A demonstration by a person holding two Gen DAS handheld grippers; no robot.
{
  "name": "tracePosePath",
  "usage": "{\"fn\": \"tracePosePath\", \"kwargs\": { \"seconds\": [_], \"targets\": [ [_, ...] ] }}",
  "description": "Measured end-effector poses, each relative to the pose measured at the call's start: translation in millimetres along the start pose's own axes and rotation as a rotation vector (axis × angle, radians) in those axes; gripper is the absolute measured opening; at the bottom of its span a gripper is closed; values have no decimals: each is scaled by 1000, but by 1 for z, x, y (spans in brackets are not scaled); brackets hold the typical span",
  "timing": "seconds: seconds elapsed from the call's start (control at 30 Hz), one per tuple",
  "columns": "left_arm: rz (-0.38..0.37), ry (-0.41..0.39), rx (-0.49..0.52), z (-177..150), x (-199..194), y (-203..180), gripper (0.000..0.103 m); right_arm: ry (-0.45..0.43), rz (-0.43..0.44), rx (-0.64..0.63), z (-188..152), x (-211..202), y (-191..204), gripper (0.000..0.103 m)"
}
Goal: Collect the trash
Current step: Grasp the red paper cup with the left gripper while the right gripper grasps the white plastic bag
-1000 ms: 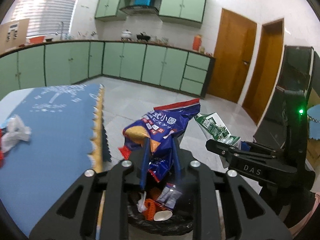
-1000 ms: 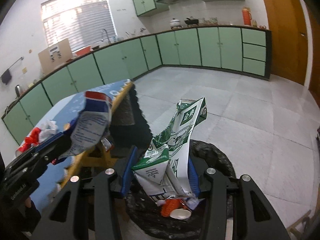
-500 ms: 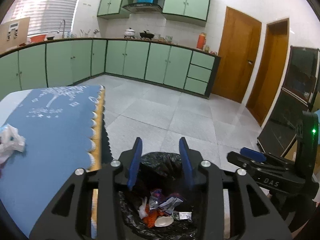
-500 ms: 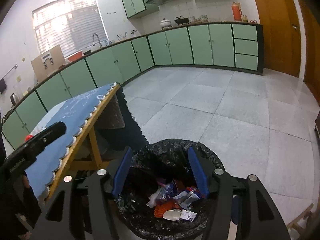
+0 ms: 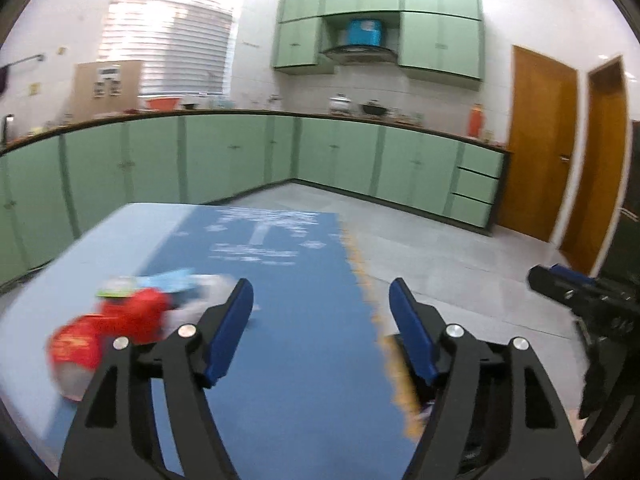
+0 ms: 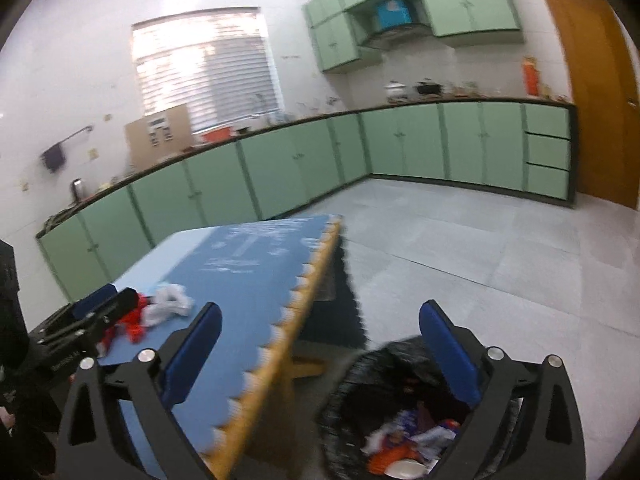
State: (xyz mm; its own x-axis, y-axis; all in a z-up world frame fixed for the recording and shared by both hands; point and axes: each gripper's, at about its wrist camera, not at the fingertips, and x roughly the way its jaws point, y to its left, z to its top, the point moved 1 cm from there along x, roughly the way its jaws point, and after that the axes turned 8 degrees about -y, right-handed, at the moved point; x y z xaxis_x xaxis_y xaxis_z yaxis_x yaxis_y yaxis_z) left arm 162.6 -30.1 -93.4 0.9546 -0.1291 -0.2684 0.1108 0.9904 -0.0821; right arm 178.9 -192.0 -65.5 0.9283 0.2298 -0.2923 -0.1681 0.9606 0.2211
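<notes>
My left gripper (image 5: 321,330) is open and empty above the blue-covered table (image 5: 288,344). A red wrapper (image 5: 108,328) and crumpled white trash (image 5: 208,292) lie on the cloth to its left. In the right wrist view my right gripper (image 6: 320,356) is open and empty, above the table's edge and the black-lined trash bin (image 6: 360,400). The bin holds mixed trash (image 6: 408,440). The same red and white trash (image 6: 160,304) shows on the table there, beside the left gripper (image 6: 92,316).
Green cabinets (image 5: 340,152) line the far walls. Wooden doors (image 5: 540,152) stand at the right. The right gripper (image 5: 580,292) shows at the right edge of the left wrist view. The table's scalloped edge (image 6: 296,320) runs next to the bin, over a grey tiled floor (image 6: 480,248).
Both grippers opened and dropped the blue chip bag and the green carton into the bin. They then swung left toward the table, and their jaws opened wider.
</notes>
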Motion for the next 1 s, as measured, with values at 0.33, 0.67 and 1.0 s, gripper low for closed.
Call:
{"fn": "tracePosePath", "kwargs": {
  "seconds": [0.33, 0.67, 1.0],
  "targets": [
    [324, 45, -36, -13, -35, 114, 71, 16, 174, -75, -6, 43, 120, 97],
    [437, 123, -97, -41, -24, 146, 74, 62, 220, -118, -22, 62, 159, 97],
    [468, 139, -124, -50, -4, 157, 75, 96, 227, -126, -32, 73, 165, 97]
  ]
}}
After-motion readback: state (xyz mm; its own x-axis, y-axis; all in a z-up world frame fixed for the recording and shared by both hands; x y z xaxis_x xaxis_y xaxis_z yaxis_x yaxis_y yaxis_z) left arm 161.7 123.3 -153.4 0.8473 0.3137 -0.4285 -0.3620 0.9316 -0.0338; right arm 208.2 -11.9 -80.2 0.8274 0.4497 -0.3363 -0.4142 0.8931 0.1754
